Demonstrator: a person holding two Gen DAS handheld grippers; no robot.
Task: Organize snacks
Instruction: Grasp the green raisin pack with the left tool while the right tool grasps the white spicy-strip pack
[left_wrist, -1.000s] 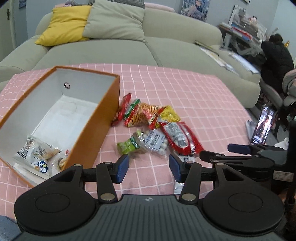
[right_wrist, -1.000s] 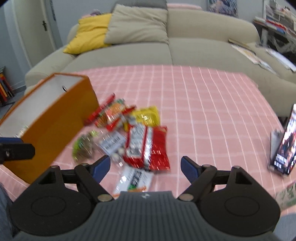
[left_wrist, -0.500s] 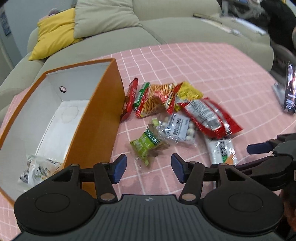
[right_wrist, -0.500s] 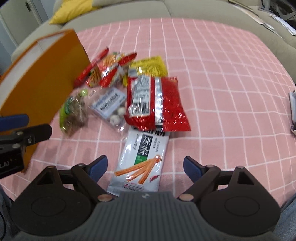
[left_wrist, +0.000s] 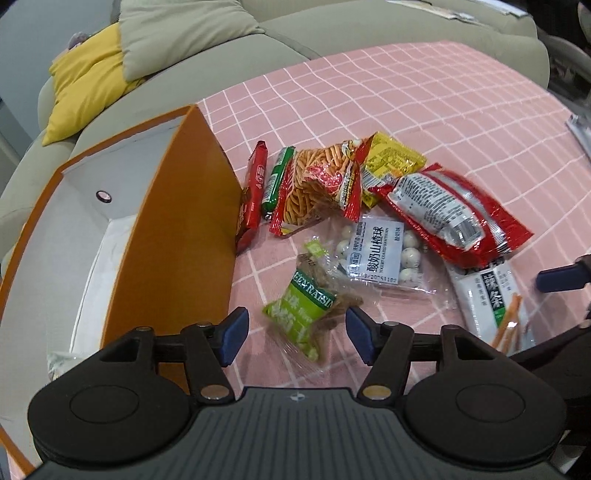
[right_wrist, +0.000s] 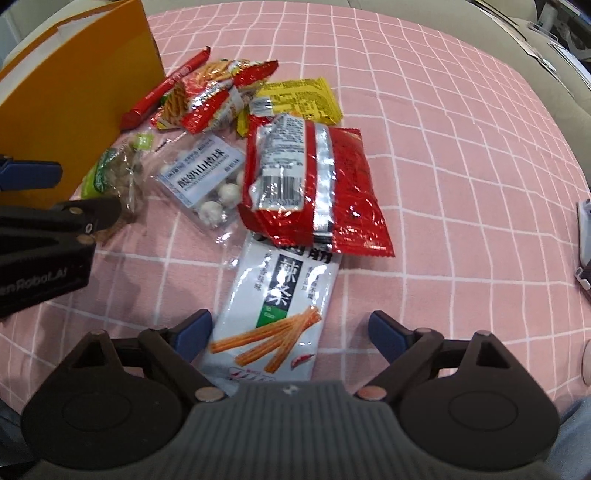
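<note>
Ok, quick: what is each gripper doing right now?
Left gripper: jaws opening, holding nothing, green raisin packet between them.
Right gripper: jaws opening, holding nothing, white spicy-strip packet between them.

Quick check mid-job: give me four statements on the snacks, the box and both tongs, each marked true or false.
1. The green raisin pack lies between the left tongs' opening jaws, ungripped. True.
2. The right tongs are clamped on the red bag. False: their jaws are opening over the white spicy-strip pack.
3. The red bag overlaps the white spicy-strip pack's top edge. True.
4. The orange box stands right of the snacks. False: left of them.
</note>
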